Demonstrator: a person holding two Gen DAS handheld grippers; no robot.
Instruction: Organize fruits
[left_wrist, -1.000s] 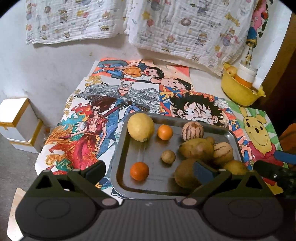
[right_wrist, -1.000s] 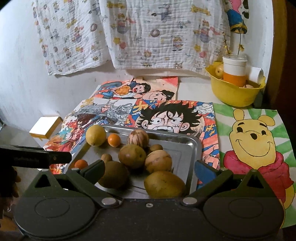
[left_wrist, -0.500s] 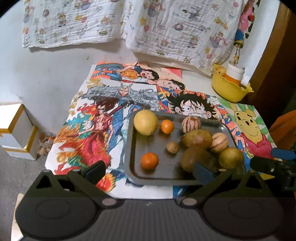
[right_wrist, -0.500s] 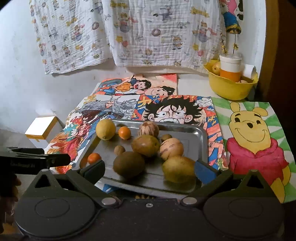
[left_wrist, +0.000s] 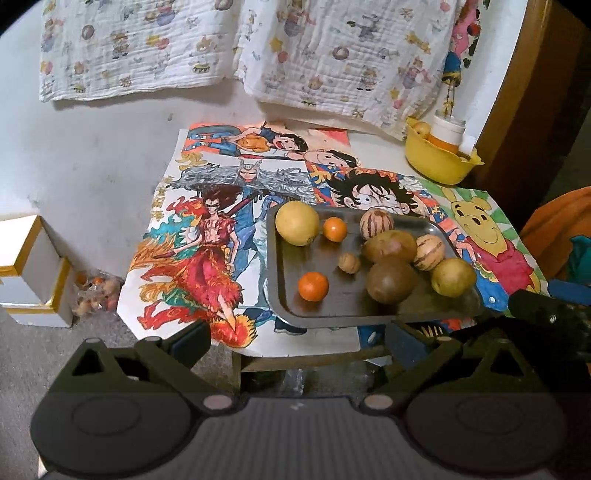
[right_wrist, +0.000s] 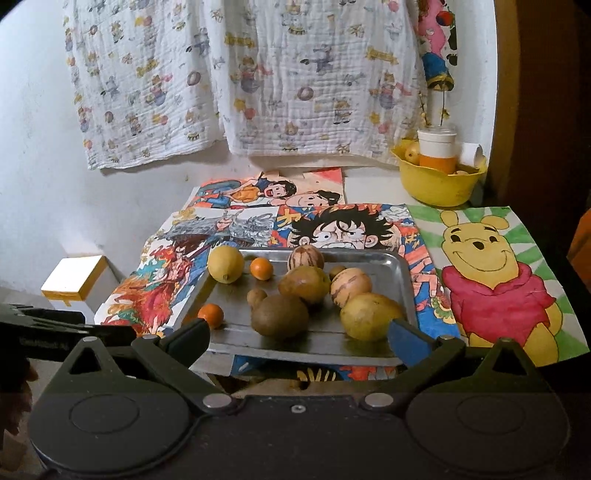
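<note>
A metal tray (left_wrist: 284, 295) (right_wrist: 404, 288) lies on the cartoon-covered table and holds several fruits: a yellow lemon (left_wrist: 297, 222) (right_wrist: 225, 264), two small oranges (left_wrist: 313, 286) (right_wrist: 210, 314), striped melons (left_wrist: 376, 223) (right_wrist: 351, 286), brown round fruits (left_wrist: 391, 282) (right_wrist: 279, 315) and a yellow-green fruit (left_wrist: 453, 277) (right_wrist: 371, 315). My left gripper (left_wrist: 297, 341) is open and empty, back from the table's front edge. My right gripper (right_wrist: 299, 338) is open and empty, just before the tray's near rim.
A yellow bowl (left_wrist: 439, 162) (right_wrist: 437, 184) with a white and orange cup and a fruit stands at the back right. White boxes (left_wrist: 26, 273) (right_wrist: 75, 277) and a bag of small fruits (left_wrist: 96, 291) lie on the floor to the left. Cloth hangs on the wall.
Both grippers have drawn back and up from the tray, so the table's front edge and the floor now show. The fruits have not moved.
</note>
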